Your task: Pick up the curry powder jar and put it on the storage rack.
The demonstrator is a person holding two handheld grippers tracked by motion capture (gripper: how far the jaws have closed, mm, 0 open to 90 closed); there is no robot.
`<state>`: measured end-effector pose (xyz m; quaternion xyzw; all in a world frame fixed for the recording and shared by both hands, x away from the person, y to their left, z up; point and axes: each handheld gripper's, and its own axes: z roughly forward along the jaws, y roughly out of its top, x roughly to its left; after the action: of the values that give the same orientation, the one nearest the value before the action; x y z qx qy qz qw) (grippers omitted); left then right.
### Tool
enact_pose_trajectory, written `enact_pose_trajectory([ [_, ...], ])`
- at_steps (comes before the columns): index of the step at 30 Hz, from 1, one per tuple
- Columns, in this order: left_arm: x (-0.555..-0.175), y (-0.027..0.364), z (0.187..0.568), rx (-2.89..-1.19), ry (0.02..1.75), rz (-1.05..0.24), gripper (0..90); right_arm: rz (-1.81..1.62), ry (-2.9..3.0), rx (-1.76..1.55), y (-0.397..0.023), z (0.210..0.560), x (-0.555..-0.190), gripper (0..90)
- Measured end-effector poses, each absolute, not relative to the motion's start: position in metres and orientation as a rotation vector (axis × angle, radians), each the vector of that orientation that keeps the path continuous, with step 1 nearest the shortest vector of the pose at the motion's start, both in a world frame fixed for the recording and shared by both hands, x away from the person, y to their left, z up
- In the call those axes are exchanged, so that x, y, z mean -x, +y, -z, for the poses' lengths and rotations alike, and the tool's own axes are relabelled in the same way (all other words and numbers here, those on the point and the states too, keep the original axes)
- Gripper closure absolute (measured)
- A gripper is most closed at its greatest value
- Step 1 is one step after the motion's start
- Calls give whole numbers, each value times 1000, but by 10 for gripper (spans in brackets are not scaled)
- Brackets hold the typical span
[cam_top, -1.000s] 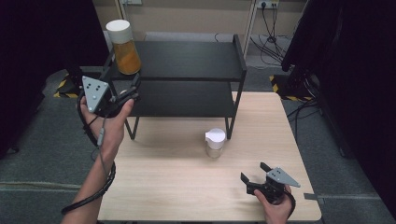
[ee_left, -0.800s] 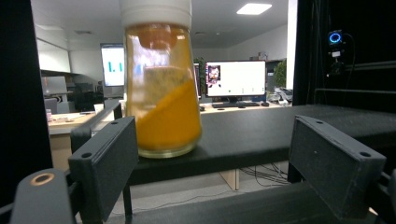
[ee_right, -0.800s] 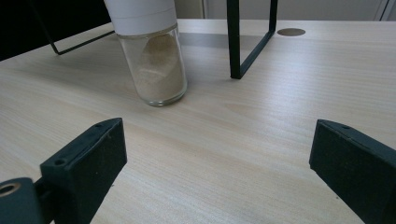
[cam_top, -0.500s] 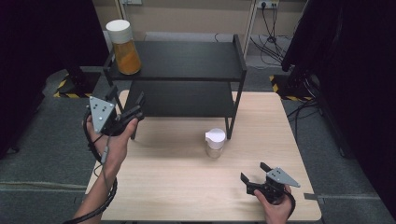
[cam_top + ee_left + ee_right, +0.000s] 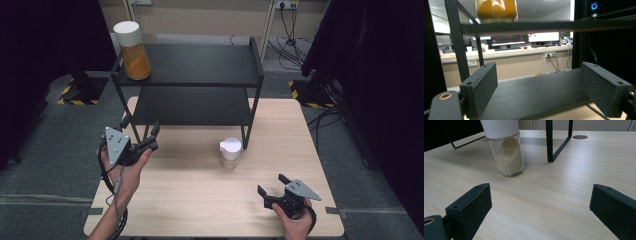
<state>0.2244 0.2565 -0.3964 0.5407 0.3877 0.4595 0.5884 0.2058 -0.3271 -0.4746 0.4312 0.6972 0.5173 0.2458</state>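
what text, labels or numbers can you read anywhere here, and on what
None can be read.
Orange jar on the rack: no label shows.
Small jar on the table: white cap and glass, no print visible.
Screens far behind the rack in the left gripper view: lit lines, too small and blurred to read.
Yellow-black hazard stripes on the floor: a marking, no words.

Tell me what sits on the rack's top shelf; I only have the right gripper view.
Observer: A jar of orange powder with a white lid stands at the top shelf's left end.
Operator: Report the left gripper.
Observer: The left gripper is open and empty, at the rack's left front leg.
Operator: Say where it points.
Observer: Along the lower shelf, which lies between its jaws.
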Motion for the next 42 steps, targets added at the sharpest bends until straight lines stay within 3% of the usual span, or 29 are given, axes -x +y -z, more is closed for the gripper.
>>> enact_pose_trajectory([
  [23, -213, 259, 463, -1333, 982, -1009, 137, -1414, 1902, -1175, -327, 475, -206, 41],
  [42, -206, 264, 496, -1367, 1066, -960, 133, -1416, 1903, -1174, -328, 475, -205, 41],
])
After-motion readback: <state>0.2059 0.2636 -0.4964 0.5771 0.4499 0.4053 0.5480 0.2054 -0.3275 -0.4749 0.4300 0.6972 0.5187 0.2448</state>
